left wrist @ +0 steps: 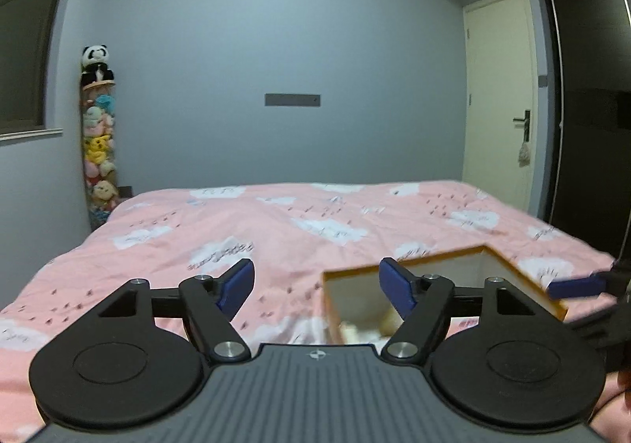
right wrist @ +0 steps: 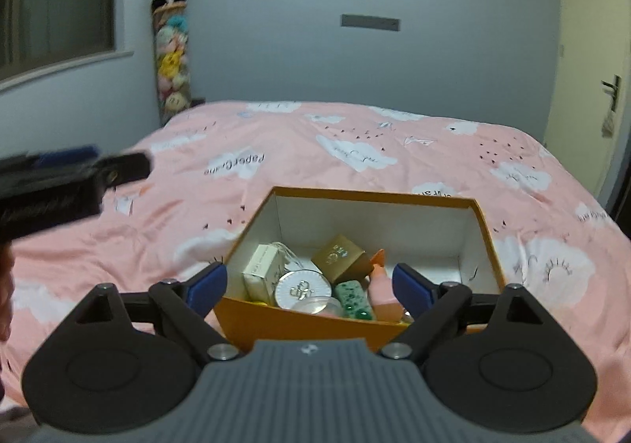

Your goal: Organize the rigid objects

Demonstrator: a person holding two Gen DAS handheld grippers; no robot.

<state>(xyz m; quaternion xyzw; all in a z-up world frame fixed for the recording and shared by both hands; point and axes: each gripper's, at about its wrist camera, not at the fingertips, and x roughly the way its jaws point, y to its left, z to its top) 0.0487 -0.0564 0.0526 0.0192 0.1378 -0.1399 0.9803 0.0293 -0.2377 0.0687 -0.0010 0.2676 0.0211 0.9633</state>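
A: What's the biggest thing here?

B: The bed (right wrist: 355,151), under a pink cover printed with white clouds. It fills the room up to a blue-grey wall, with a door (left wrist: 499,96) at the right and a tall stack of plush toys (left wrist: 98,135) in the left corner, a panda on top.

A: And the task's things?

B: An open orange box (right wrist: 299,321) with white inner walls sits on the cover near the bed's front edge. In the right wrist view it lies straight ahead, and the small items are inside it, bunched at its near end.

A: Which items?

B: A cream carton (right wrist: 262,273), a brown carton (right wrist: 341,257), a round white tin (right wrist: 301,289), a clear lid (right wrist: 317,305), a green speckled piece (right wrist: 353,301) and a pink bottle (right wrist: 384,295). They touch one another.

A: The grippers?

B: The right gripper (right wrist: 309,285) is over the box's near wall, jaws spread wide with nothing gripped. The left gripper (left wrist: 315,287) is beside the box's left side, its right finger in front of the box opening; its jaws are also apart and empty. Each shows blurred at the edge of the other's view.
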